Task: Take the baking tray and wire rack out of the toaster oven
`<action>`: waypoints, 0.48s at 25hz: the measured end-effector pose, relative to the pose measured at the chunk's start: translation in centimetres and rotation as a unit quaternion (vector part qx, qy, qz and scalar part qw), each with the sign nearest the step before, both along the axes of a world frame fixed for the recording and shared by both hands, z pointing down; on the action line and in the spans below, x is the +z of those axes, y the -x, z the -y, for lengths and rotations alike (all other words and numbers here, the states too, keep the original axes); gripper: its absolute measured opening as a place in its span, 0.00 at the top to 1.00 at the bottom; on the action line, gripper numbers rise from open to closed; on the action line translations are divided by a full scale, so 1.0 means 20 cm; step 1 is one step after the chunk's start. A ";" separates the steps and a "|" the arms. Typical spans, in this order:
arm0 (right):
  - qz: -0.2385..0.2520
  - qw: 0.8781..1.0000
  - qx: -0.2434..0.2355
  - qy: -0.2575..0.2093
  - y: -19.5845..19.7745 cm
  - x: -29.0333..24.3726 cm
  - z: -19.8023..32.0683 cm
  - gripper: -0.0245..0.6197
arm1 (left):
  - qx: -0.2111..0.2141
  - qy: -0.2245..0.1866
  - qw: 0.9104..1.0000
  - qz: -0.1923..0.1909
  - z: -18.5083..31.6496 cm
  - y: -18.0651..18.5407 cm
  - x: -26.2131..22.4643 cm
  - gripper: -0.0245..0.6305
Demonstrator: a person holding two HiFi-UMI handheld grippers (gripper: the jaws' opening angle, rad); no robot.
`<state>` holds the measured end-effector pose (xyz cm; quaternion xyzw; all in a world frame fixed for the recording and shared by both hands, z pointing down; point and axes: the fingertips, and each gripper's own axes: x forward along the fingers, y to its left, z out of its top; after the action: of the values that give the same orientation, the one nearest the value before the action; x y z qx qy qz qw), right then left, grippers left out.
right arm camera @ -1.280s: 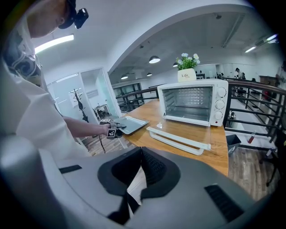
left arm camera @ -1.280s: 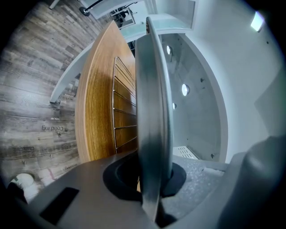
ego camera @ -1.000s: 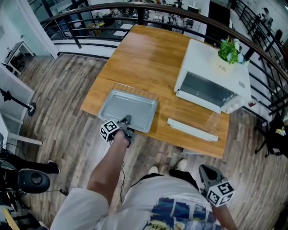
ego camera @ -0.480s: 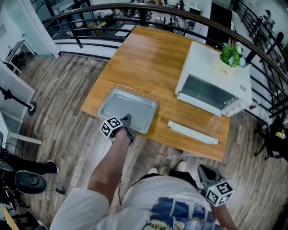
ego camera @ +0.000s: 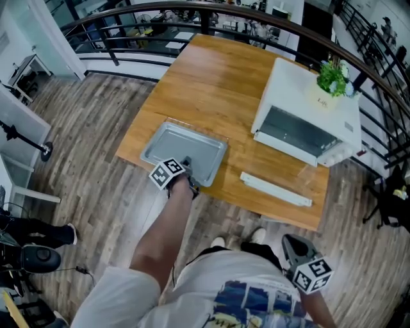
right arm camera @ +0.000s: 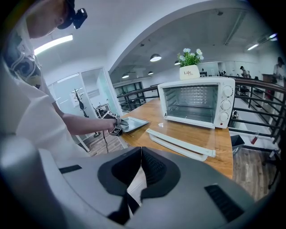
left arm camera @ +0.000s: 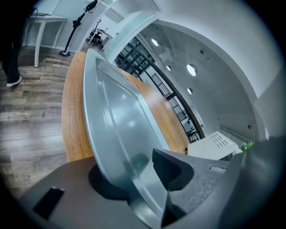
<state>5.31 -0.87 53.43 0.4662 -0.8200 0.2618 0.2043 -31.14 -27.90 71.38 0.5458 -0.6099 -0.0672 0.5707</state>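
A wooden table (ego camera: 211,83) stood on plank flooring (ego camera: 83,147) beside a black railing (ego camera: 96,19); a potted plant (ego camera: 332,80) sat at two o'clock.

The left tongs (left arm camera: 134,173) are opening astride the baking tray (left arm camera: 114,116) rim. The tray lies on the wooden surface (left arm camera: 73,120), with the toaster oven (left arm camera: 211,145) beyond it.

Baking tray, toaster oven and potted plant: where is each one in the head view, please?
baking tray (ego camera: 182,150): head view, its flat bottom.
toaster oven (ego camera: 296,86): head view, its white top.
potted plant (ego camera: 333,73): head view, its green leaves.
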 end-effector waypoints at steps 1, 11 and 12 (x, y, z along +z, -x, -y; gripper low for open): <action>0.000 1.000 0.001 0.000 0.00 0.00 0.01 0.96 | -0.001 0.005 1.000 0.011 0.00 0.00 0.00 0.72; 0.000 1.000 0.002 0.001 -0.01 0.00 0.05 0.95 | -0.033 0.044 0.994 0.096 -0.01 0.04 0.02 0.58; 0.000 1.000 0.002 0.002 -0.01 0.00 0.05 0.95 | -0.035 0.046 0.993 0.101 -0.02 0.04 0.02 0.57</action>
<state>5.44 -1.85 53.40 0.4674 -0.8186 0.2635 0.2049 -31.94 -27.56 71.80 0.5014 -0.6854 -0.0038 0.5280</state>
